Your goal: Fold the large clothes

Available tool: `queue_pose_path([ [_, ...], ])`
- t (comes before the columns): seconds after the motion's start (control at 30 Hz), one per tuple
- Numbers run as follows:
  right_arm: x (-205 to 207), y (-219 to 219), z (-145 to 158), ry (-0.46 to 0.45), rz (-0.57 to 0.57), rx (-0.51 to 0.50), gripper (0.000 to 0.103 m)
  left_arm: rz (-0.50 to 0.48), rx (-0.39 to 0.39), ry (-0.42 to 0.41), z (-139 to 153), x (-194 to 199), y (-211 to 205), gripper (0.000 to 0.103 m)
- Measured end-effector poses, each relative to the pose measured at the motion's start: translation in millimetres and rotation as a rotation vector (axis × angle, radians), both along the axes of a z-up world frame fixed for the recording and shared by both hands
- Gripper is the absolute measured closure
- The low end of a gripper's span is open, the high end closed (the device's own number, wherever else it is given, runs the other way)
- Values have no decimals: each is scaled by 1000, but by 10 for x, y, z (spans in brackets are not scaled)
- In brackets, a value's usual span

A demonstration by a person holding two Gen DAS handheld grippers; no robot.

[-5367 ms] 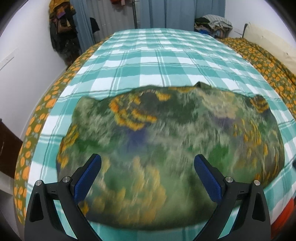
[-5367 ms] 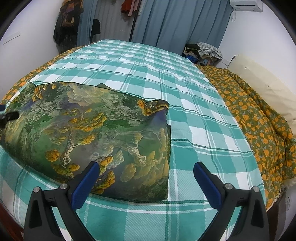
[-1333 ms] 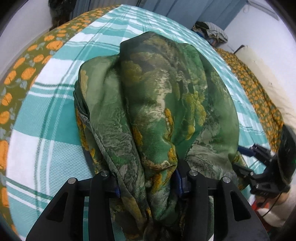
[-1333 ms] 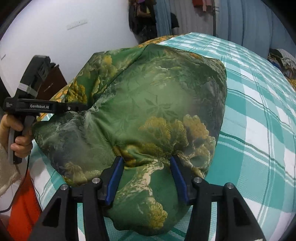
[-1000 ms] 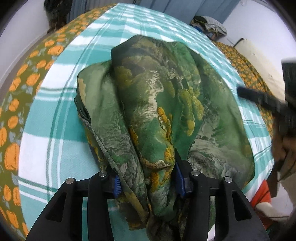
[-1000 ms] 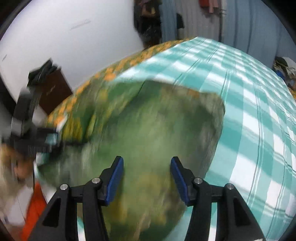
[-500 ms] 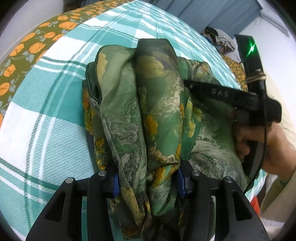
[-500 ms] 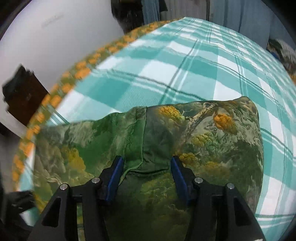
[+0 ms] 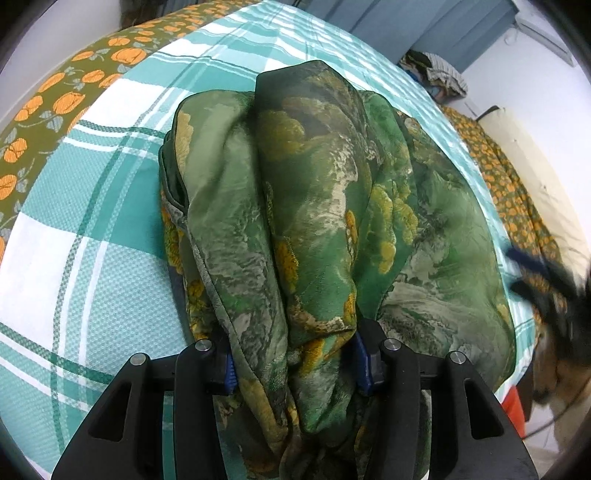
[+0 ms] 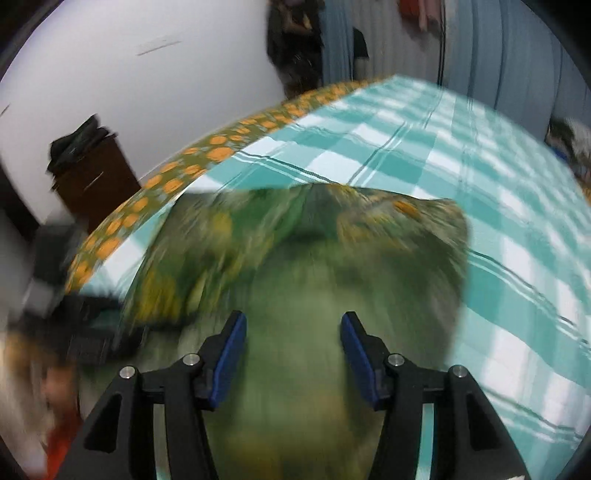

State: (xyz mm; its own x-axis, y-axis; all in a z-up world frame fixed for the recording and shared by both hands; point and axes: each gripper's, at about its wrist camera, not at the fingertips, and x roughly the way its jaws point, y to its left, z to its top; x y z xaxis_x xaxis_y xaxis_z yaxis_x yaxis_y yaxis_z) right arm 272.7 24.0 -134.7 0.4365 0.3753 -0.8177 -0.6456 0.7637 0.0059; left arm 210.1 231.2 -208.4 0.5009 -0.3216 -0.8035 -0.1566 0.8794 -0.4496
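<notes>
A large green garment [image 9: 325, 184] with yellow flower print lies bunched on the teal checked bed sheet [image 9: 92, 221]. My left gripper [image 9: 295, 365] is shut on a thick gathered fold at the garment's near end; the cloth fills the gap between the blue pads. The right gripper [image 9: 532, 273] shows as a dark blur at the garment's right edge. In the right wrist view, blurred by motion, my right gripper [image 10: 295, 339] has its pads half apart with the garment [image 10: 303, 258] filling the space between them. The left gripper [image 10: 74, 325] is a dark smear at the left.
An olive blanket with orange flowers [image 9: 55, 99] runs along the bed's left side and another along the right. A dark cabinet [image 10: 92, 181] stands by the white wall. Blue curtains [image 9: 406, 22] and a pile of clothes [image 9: 439, 74] are at the far end.
The right gripper has swung from over the middle of the garment out to its right edge, and its view has blurred. The left gripper keeps its hold and has barely moved.
</notes>
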Motion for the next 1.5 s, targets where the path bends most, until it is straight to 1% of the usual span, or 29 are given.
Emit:
queue_pose_path([
  [0.03, -142, -125, 10, -3, -9, 3, 48, 1, 0, 1, 6, 35, -14, 53],
  [0.1, -374, -357, -41, 26, -46, 18, 48, 1, 0, 2, 6, 35, -16, 53],
  [0.17, -495, -465, -193, 69, -88, 18, 48, -1, 6, 3, 12, 34, -25, 52],
  [0.23, -493, -482, -329, 75, -119, 11, 47, 3, 30, 5, 56, 34, -77, 52],
  [0.3, -392, -460, -480, 112, -141, 12, 47, 13, 61, 4, 87, 25, -142, 52],
  [0.33, -352, -445, -548, 118, -141, 1, 47, 19, 73, 3, 98, 30, -181, 52],
  [0.4, -321, -391, -667, 95, -113, -43, 47, 34, 90, -3, 110, 19, -223, 51],
  [0.47, -355, -386, -681, 75, -111, -51, 46, 54, 85, -12, 122, 4, -217, 51],
  [0.53, -365, -376, -642, 73, -113, -56, 46, 78, 81, -39, 193, -69, -223, 48],
  [0.57, -378, -376, -596, 68, -113, -60, 46, 90, 81, -51, 261, -118, -222, 45],
  [0.6, -398, -389, -547, 60, -110, -62, 46, 100, 81, -57, 312, -164, -207, 40],
  [0.63, -436, -398, -484, 49, -107, -63, 44, 115, 86, -61, 394, -225, -189, 36],
  [0.67, -471, -415, -414, 34, -106, -62, 43, 133, 102, -61, 463, -283, -171, 25],
  [0.7, -503, -445, -327, 20, -104, -48, 41, 150, 122, -68, 548, -347, -134, 19],
  [0.77, -529, -475, -203, 0, -101, -30, 41, 167, 130, -105, 686, -510, -19, 16],
  [0.83, -540, -454, -35, -34, -93, -10, 41, 186, 89, -106, 727, -642, 182, 13],
  [0.9, -547, -356, 134, -79, -67, 6, 41, 225, 9, -99, 680, -754, 455, 12],
  [0.93, -534, -274, 206, -90, -42, 16, 41, 243, -16, -94, 655, -777, 535, 12],
  [1.0, -481, -85, 283, -94, 9, 33, 41, 284, -73, -68, 539, -775, 722, 12],
  [1.07, -406, 149, 277, -80, 52, 44, 41, 284, -142, -57, 411, -763, 789, 12],
  [1.1, -384, 266, 232, -57, 69, 49, 41, 279, -189, -54, 328, -732, 801, 12],
  [1.13, -317, 389, 121, -7, 89, 44, 41, 276, -239, -47, 235, -687, 805, 12],
  [1.17, -239, 520, -75, 71, 102, 11, 41, 275, -289, -35, 140, -637, 812, 12],
  [1.23, -150, 694, -465, 160, 99, -75, 38, 264, -372, -31, 18, -544, 796, 12],
  [1.27, -149, 753, -588, 163, 104, -102, 38, 257, -401, -35, -19, -495, 781, 12],
  [1.3, -162, 787, -642, 148, 105, -119, 38, 244, -430, -44, -49, -425, 760, 12],
  [1.4, -239, 887, -666, 102, 103, -159, 38, 196, -440, -56, -15, -239, 663, 11],
  [1.47, -240, 888, -672, 104, 101, -154, 38, 138, -420, -67, 62, -122, 570, 11],
  [1.5, -251, 890, -671, 103, 103, -152, 38, 87, -392, -80, 141, -36, 469, 11],
])
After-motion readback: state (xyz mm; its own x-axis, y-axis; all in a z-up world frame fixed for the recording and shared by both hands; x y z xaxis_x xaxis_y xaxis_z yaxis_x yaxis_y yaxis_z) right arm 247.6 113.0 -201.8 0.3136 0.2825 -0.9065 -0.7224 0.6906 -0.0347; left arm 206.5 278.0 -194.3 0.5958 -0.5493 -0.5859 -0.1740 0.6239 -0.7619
